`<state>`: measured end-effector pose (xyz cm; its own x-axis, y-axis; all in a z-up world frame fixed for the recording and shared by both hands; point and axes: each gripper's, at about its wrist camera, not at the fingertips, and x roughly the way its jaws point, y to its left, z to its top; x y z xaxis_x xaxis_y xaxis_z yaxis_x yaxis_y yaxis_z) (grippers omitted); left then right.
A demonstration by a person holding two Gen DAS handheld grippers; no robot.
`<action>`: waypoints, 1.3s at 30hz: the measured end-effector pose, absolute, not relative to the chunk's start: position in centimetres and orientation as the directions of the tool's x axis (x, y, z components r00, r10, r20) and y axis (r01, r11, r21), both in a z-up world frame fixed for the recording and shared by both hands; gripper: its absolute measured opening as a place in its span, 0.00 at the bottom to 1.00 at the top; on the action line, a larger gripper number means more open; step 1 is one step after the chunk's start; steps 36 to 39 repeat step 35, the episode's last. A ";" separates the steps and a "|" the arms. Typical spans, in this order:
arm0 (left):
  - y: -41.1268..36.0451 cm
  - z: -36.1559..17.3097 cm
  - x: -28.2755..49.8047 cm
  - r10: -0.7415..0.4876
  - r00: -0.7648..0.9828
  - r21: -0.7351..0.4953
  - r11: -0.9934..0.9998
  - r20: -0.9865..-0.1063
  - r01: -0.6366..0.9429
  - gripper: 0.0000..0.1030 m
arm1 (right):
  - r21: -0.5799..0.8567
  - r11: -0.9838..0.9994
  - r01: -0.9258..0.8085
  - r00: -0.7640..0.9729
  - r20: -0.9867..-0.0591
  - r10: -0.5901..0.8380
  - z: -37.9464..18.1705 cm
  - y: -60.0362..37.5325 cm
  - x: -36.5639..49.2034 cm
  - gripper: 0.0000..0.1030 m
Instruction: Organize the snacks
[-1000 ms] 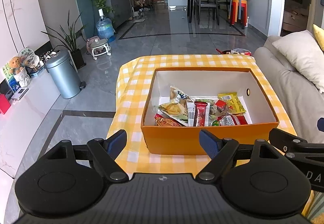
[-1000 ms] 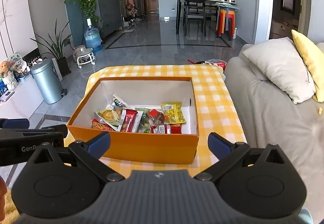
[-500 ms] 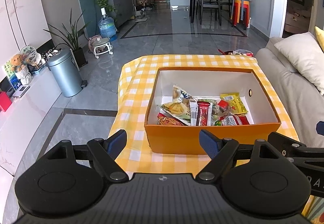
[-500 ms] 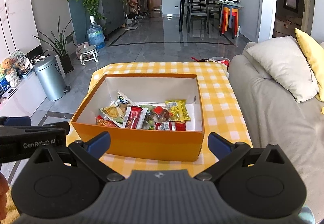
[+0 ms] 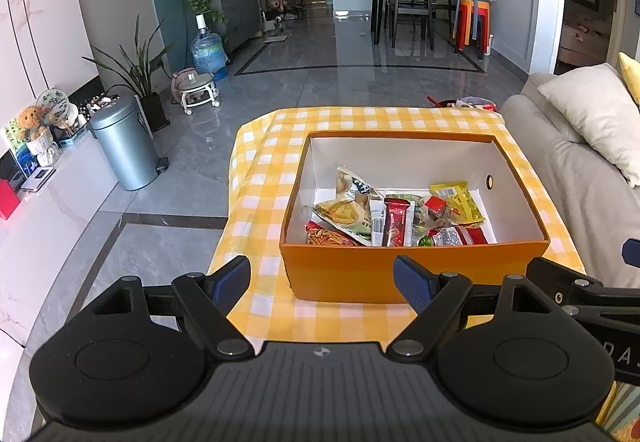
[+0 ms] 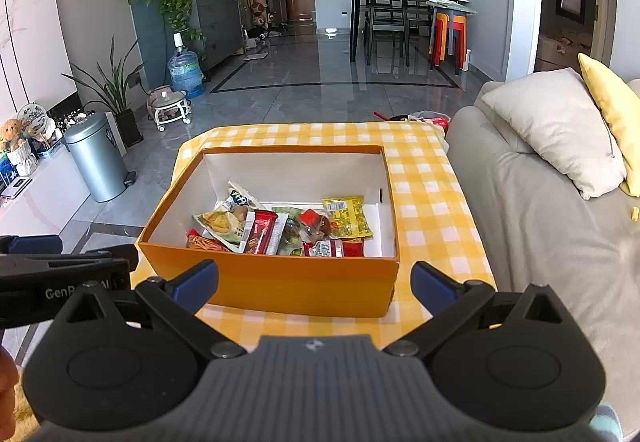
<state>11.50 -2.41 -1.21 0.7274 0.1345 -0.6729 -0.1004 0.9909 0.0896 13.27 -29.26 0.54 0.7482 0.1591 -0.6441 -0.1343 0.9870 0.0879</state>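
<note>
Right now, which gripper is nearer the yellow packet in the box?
Right. The yellow packet lies toward the box's right side, ahead of the right gripper; the left gripper sits near the box's left corner.

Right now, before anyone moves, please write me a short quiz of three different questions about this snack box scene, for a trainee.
1. True or false: the left gripper and the right gripper are both open and hold nothing.
2. Where do the snacks lie? A. on the checked cloth B. inside the orange box C. on the sofa
3. Fill in: the red wrapper in the box lies to the ____ of the yellow packet in the right wrist view.

Key: 1 true; 2 B; 3 left
</note>
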 end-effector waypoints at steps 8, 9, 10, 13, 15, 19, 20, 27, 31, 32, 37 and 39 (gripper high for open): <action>-2.3 -1.2 11.5 0.134 0.727 0.087 0.991 -0.674 -0.102 0.92 | 0.086 0.986 -0.142 0.744 -0.648 0.164 0.4 -29.0 13.2 0.96; -2.3 -1.2 11.5 0.135 0.727 0.088 0.991 -0.673 -0.102 0.92 | 0.086 0.986 -0.142 0.744 -0.648 0.164 0.4 -29.0 13.2 0.96; -2.3 -1.2 11.4 0.134 0.728 0.087 0.991 -0.673 -0.102 0.92 | 0.086 0.986 -0.142 0.743 -0.649 0.163 0.4 -29.0 13.2 0.96; -2.3 -1.2 11.5 0.135 0.727 0.088 0.991 -0.673 -0.102 0.91 | 0.085 0.986 -0.141 0.743 -0.650 0.162 0.3 -29.0 13.2 0.96; -2.3 -1.2 11.5 0.132 0.727 0.085 0.991 -0.673 -0.101 0.91 | 0.085 0.987 -0.140 0.742 -0.651 0.161 0.3 -29.1 13.2 0.96; -2.3 -1.3 11.4 0.131 0.728 0.082 0.991 -0.673 -0.102 0.91 | 0.086 0.987 -0.137 0.741 -0.652 0.160 0.2 -29.1 13.2 0.96; -2.3 -1.3 11.4 0.131 0.728 0.082 0.991 -0.674 -0.102 0.91 | 0.085 0.987 -0.139 0.741 -0.652 0.161 0.2 -29.1 13.2 0.96; -2.5 -1.5 11.2 0.125 0.725 0.076 0.992 -0.677 -0.101 0.91 | 0.085 0.987 -0.138 0.740 -0.653 0.160 0.2 -29.0 13.3 0.96; -2.5 -1.5 11.1 0.123 0.727 0.073 0.992 -0.676 -0.100 0.91 | 0.083 0.987 -0.140 0.739 -0.655 0.160 0.1 -29.0 13.2 0.96; -2.5 -1.5 11.2 0.124 0.726 0.074 0.992 -0.676 -0.101 0.91 | 0.083 0.987 -0.140 0.738 -0.656 0.160 0.0 -29.0 13.2 0.96; -2.7 -1.3 11.0 0.123 0.732 0.072 0.992 -0.670 -0.101 0.91 | 0.088 0.986 -0.140 0.734 -0.659 0.163 -0.2 -28.9 13.2 0.96; -2.7 -1.3 11.0 0.123 0.732 0.072 0.992 -0.670 -0.101 0.91 | 0.088 0.986 -0.140 0.734 -0.659 0.163 -0.2 -28.9 13.2 0.96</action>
